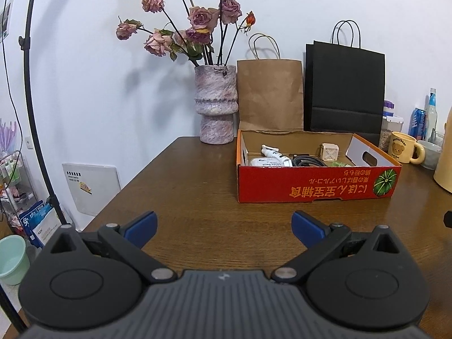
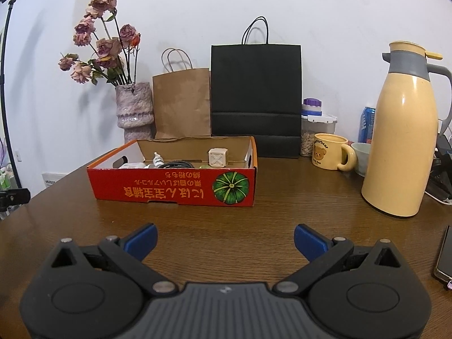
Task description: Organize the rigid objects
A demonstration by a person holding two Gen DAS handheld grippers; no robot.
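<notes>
A red cardboard box [image 1: 313, 186] with a green pumpkin print stands on the brown wooden table [image 1: 197, 175]. Inside lie a white dropper bottle [image 1: 272, 151], a white flat device [image 1: 268, 162], a black coiled cable [image 1: 308, 160] and a beige cube charger [image 1: 329, 151]. The box also shows in the right wrist view [image 2: 175, 189], with the cube charger [image 2: 218, 157] inside. My left gripper [image 1: 224, 226] is open and empty, in front of the box. My right gripper [image 2: 225, 238] is open and empty, in front of the box.
A vase of dried roses [image 1: 216, 104], a brown paper bag [image 1: 269, 96] and a black paper bag [image 1: 344, 93] stand behind the box. A yellow bear mug [image 2: 330, 151], a cream thermos jug [image 2: 404, 132], a small bowl [image 2: 361, 154] and a phone [image 2: 445, 257] are at the right.
</notes>
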